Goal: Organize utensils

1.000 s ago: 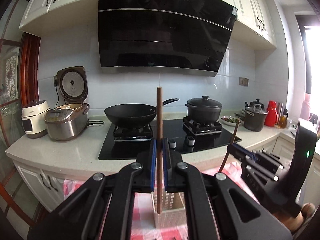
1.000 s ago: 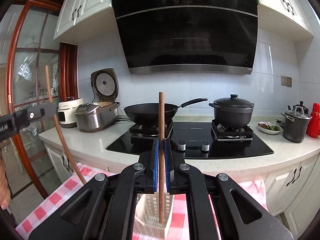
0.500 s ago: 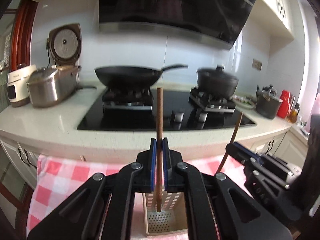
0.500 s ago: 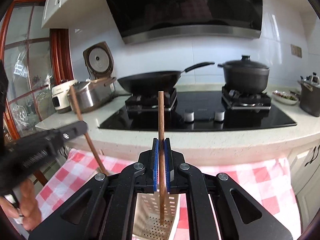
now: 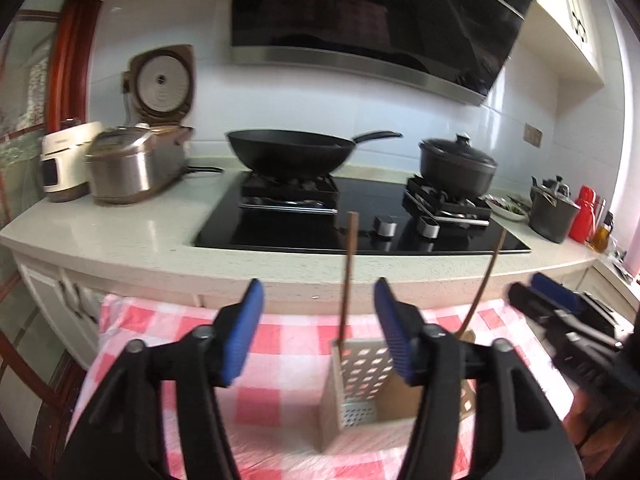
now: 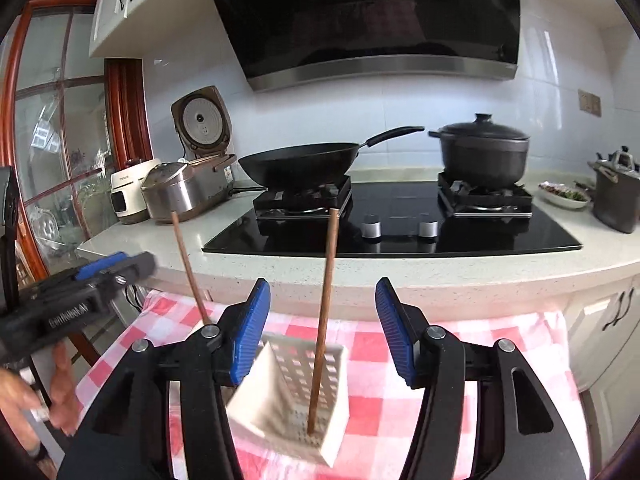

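slim wooden chopsticks [image 6: 325,312] stand in perforated square holder [image 6: 304,376]; both hand-held grippers [image 5: 318,332] [image 6: 322,330] just spread, empty.

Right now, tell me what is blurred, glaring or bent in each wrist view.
Left wrist view: motion smear on the right gripper at the right edge, window glare washing out that side, countertop bowed by the fisheye. Right wrist view: sharper overall, but the utensil holder and left gripper are soft, and the range hood leans.

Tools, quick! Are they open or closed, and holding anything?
Left tool: open, just let go; its chopstick stands free in the holder.
Right tool: open, just let go; chopstick free.
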Demonstrator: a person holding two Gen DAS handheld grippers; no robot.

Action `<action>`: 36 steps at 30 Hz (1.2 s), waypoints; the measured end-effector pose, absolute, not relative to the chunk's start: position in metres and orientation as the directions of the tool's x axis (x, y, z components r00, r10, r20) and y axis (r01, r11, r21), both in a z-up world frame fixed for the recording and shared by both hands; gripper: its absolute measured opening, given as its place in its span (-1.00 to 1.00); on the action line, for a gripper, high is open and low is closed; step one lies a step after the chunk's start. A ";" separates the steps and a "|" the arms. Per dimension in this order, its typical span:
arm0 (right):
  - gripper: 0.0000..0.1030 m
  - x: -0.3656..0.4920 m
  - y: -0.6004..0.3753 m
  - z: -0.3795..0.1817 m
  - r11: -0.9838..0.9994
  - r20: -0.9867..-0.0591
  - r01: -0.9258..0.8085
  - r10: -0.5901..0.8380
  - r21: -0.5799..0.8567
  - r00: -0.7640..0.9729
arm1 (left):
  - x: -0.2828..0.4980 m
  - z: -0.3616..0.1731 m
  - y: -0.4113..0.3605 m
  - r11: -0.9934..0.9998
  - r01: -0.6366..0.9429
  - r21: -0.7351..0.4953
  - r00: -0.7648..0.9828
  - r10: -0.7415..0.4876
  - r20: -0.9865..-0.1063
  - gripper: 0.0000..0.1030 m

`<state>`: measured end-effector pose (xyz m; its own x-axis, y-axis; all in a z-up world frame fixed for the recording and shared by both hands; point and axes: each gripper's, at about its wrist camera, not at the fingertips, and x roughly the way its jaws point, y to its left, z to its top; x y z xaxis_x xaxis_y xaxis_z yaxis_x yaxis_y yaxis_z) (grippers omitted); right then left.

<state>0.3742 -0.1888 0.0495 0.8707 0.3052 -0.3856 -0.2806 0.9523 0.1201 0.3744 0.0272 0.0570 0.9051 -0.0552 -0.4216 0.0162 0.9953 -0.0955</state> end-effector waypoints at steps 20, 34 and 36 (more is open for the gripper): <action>-0.21 0.215 -0.220 -0.052 0.969 -0.566 -0.193 0.245 0.152 0.787 | 0.196 -0.030 0.063 0.994 -0.046 -0.101 0.867 -0.011 -0.499 0.90; -0.57 0.190 -0.199 -0.109 0.949 -0.685 -0.234 0.315 0.212 0.656 | 0.168 -0.100 0.070 0.991 -0.067 -0.114 0.782 -0.019 -0.623 0.88; -0.56 0.186 -0.192 -0.108 0.937 -0.684 -0.267 0.346 0.224 0.642 | 0.165 -0.101 0.071 0.992 -0.057 -0.114 0.782 -0.027 -0.623 0.84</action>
